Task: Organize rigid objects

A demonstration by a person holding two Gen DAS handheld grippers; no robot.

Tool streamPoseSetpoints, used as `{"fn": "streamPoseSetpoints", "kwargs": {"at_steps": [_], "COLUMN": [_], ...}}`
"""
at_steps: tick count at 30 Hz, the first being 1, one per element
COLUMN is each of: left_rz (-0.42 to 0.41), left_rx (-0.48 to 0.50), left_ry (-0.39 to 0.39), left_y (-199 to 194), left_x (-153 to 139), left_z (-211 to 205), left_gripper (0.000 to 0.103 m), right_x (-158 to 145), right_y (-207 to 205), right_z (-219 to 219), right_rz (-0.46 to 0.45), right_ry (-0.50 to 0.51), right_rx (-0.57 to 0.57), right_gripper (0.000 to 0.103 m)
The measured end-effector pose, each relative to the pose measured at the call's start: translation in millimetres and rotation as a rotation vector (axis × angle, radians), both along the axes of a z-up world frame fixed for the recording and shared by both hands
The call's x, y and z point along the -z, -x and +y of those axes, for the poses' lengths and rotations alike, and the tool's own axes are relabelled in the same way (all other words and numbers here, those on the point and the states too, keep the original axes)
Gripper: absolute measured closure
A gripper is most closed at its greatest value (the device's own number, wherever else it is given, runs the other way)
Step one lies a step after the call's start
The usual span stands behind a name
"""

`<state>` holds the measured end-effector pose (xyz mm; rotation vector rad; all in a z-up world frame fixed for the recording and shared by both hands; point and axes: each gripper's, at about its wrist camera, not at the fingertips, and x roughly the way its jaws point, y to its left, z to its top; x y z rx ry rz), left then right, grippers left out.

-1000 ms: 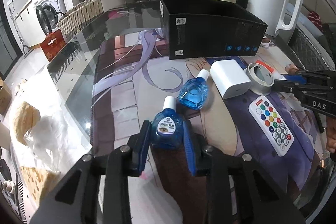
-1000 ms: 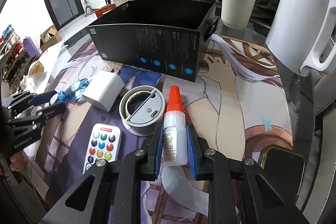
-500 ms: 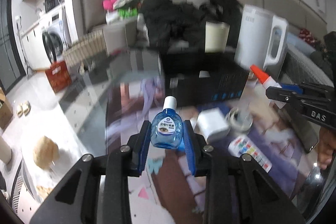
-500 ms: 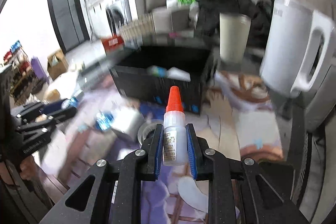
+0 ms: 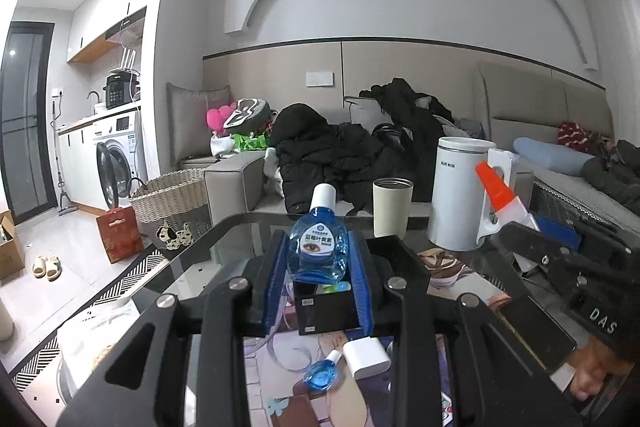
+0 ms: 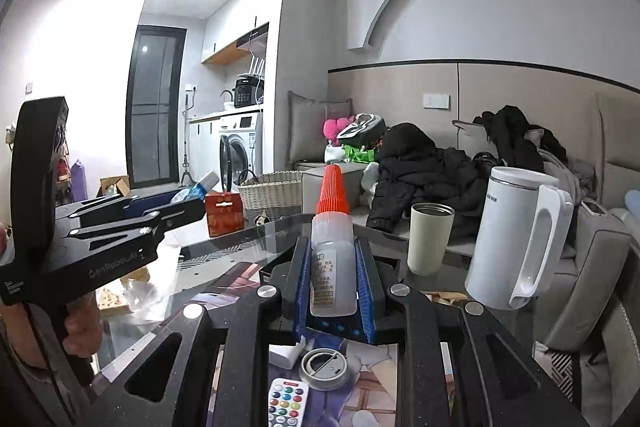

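Note:
My left gripper (image 5: 318, 263) is shut on a blue eye-drop bottle (image 5: 318, 251) with a white cap, held upright well above the table. My right gripper (image 6: 333, 279) is shut on a white glue bottle (image 6: 332, 267) with an orange cone cap; that bottle (image 5: 505, 195) also shows at the right of the left wrist view. The black open box (image 5: 326, 303) lies below and just beyond the left fingers. A second blue bottle (image 5: 322, 375), a white adapter (image 5: 366, 358), a grey round lid (image 6: 324, 367) and a white remote (image 6: 286, 403) rest on the printed mat.
A white kettle (image 6: 520, 239) and a beige cup (image 6: 428, 243) stand on the glass table behind the box. A dark phone (image 5: 536, 335) lies at the right. A hand (image 6: 80, 327) grips the left tool. The sofa with dark clothes is beyond the table.
Both grippers have risen from the mat and tipped up toward level, each carrying its bottle. The table items dropped to the bottom of both views and the room came into sight.

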<state>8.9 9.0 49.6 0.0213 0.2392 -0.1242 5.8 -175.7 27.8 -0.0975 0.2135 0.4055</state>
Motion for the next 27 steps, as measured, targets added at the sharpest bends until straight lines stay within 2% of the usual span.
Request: {"fn": "streamPoseSetpoints", "kwargs": {"at_steps": [6, 11, 19, 24, 27], "left_rz": [0.042, 0.040, 0.015, -0.004, -0.002], "left_rx": [0.012, 0.006, -0.011, 0.000, -0.035], "left_ry": [0.020, 0.026, 0.058, 0.060, 0.055], "left_y": [-16, -32, -72, -97, -113], "left_x": [1, -4, -17, -25, -27], "left_z": [-3, -7, -6, -7, -8], "left_gripper": [0.074, 0.074, 0.074, 0.074, 0.074], "right_x": [-1, -4, -10, -12, -13], "right_y": [-1, -15, -61, -92, -110], "right_z": [-4, -1, 14, 20, 23], "right_rz": [0.002, 0.001, 0.002, -0.007, -0.017], "right_ry": [-0.018, -0.027, -0.021, -0.017, -0.021], "right_rx": [-0.004, -0.027, -0.040, 0.000, 0.019], "right_gripper": [0.082, 0.082, 0.082, 0.082, 0.082]}}
